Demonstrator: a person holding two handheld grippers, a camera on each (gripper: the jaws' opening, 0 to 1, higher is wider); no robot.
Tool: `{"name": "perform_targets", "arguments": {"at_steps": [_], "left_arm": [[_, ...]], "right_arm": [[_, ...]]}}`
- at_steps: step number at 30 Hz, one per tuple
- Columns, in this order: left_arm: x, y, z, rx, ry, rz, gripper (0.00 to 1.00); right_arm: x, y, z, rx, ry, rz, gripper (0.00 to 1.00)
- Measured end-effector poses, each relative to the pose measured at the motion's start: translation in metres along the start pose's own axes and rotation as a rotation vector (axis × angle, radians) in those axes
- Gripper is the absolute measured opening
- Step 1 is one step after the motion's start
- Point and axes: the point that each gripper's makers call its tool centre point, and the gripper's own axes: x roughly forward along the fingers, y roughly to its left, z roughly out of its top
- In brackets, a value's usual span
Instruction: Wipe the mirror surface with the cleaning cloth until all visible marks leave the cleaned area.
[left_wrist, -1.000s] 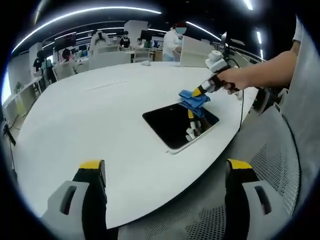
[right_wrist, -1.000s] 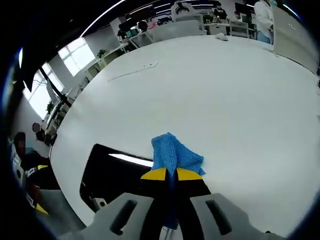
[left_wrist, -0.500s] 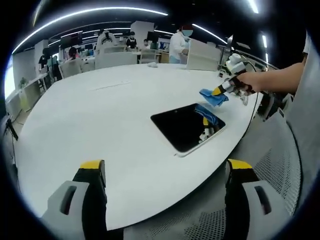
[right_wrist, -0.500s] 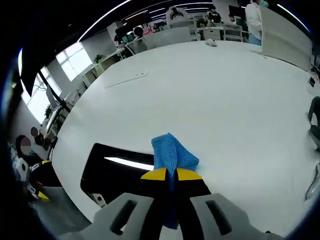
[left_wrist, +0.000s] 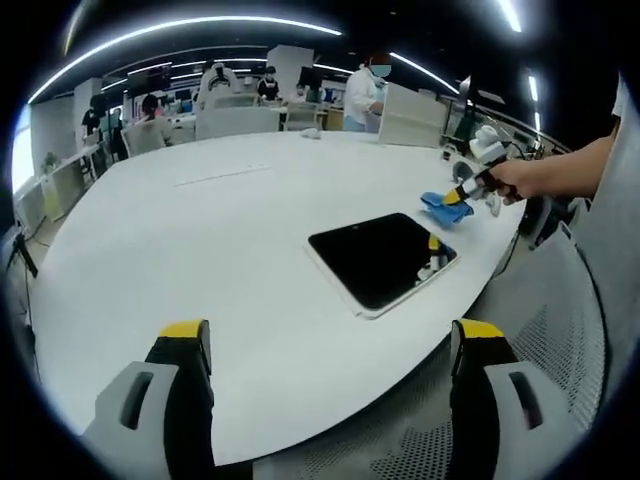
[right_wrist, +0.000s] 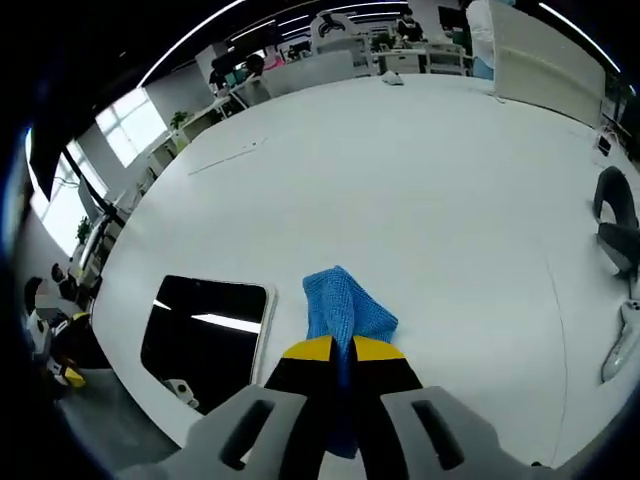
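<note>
The mirror (left_wrist: 382, 258) is a dark rectangular panel with a pale rim, lying flat on the white table near its right edge; the right gripper view has the mirror (right_wrist: 200, 335) at lower left. A blue cleaning cloth (right_wrist: 343, 312) is pinched in my right gripper (right_wrist: 343, 349), which is shut on it. In the left gripper view the right gripper (left_wrist: 458, 195) holds the cloth (left_wrist: 438, 207) over bare table just beyond the mirror's far corner. My left gripper (left_wrist: 330, 335) stands open, well back from the mirror, nothing between its jaws.
The white table (left_wrist: 180, 230) is large and round. A dark headset-like object (right_wrist: 615, 215) and a white item (right_wrist: 622, 345) lie on its right side. A person's forearm (left_wrist: 560, 170) reaches in from the right. Desks and people (left_wrist: 372, 90) fill the background.
My right gripper has carried the cloth off the mirror, away past its far corner onto bare table. The left gripper stays open.
</note>
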Motion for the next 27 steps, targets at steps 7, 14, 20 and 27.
{"name": "perform_targets", "arguments": {"at_steps": [7, 14, 20, 27], "left_arm": [[0.003, 0.011, -0.003, -0.013, 0.010, 0.015, 0.99], [0.005, 0.012, -0.005, -0.009, 0.024, 0.015, 0.99], [0.006, 0.008, -0.005, 0.016, 0.024, 0.007, 0.99], [0.009, 0.013, -0.013, 0.024, 0.047, 0.007, 0.99]], "right_arm": [[0.013, -0.004, -0.013, -0.020, 0.021, -0.030, 0.01], [0.021, -0.006, -0.020, -0.096, 0.033, -0.027, 0.00], [0.015, -0.002, -0.020, -0.095, 0.027, -0.010, 0.01], [-0.002, -0.004, -0.004, -0.108, -0.055, 0.018, 0.40]]}}
